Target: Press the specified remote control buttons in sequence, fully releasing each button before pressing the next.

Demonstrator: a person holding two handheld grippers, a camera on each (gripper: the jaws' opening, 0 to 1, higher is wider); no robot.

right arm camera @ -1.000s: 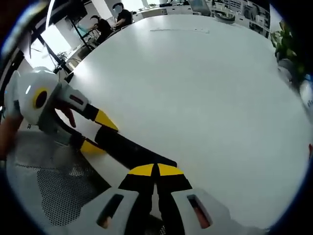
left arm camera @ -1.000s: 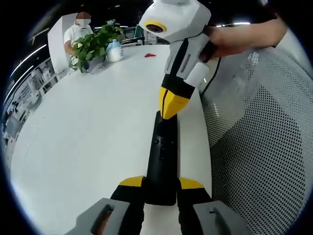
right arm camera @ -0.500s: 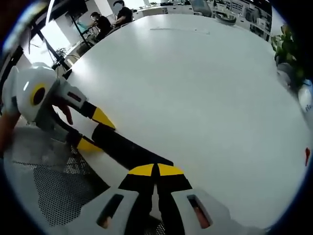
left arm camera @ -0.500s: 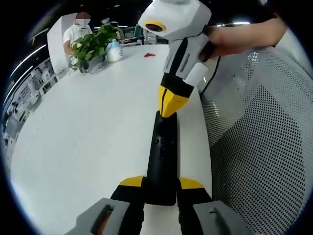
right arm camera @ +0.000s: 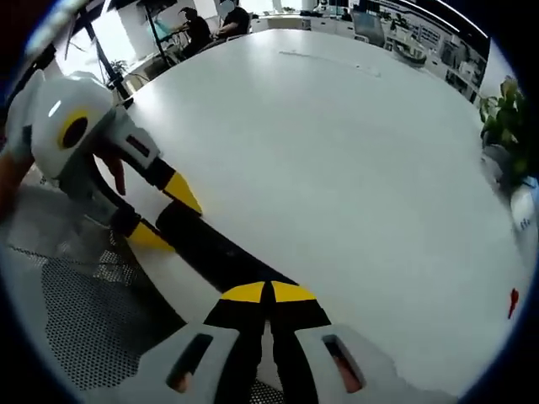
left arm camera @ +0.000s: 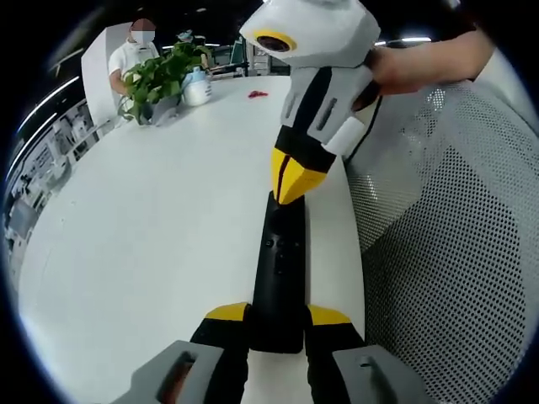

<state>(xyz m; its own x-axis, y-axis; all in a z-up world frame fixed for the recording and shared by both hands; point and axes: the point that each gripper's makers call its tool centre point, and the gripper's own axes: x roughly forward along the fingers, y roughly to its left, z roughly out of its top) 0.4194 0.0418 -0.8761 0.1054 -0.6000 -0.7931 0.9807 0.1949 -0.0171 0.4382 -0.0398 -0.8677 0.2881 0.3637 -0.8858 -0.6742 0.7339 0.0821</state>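
A wide white table [left arm camera: 160, 227] spreads across the left gripper view from 7 to 12 o'clock, and it covers most of the right gripper view as well [right arm camera: 354, 168]. A grey perforated mesh surface [left arm camera: 459, 252], apparently a chair, takes up the 2 to 5 o'clock side of the left gripper view, just beside the table edge. The right gripper [left arm camera: 290, 187] comes down from 12 o'clock in that view with a hand [left arm camera: 413, 67] holding it at 1 o'clock; its yellow-tipped jaws are pressed together, their points at the far end of the remote control [left arm camera: 280, 273]. That long black remote lies on the table near its edge, running up from 6 o'clock toward centre. The left gripper [left arm camera: 278, 318] pinches the remote's near end between its yellow-tipped jaws. A potted green plant [left arm camera: 160, 76] stands far off at 11 o'clock, with a pale bottle [left arm camera: 198, 87] just beside it, and a small red thing [left arm camera: 256, 94] lies on the table nearby.
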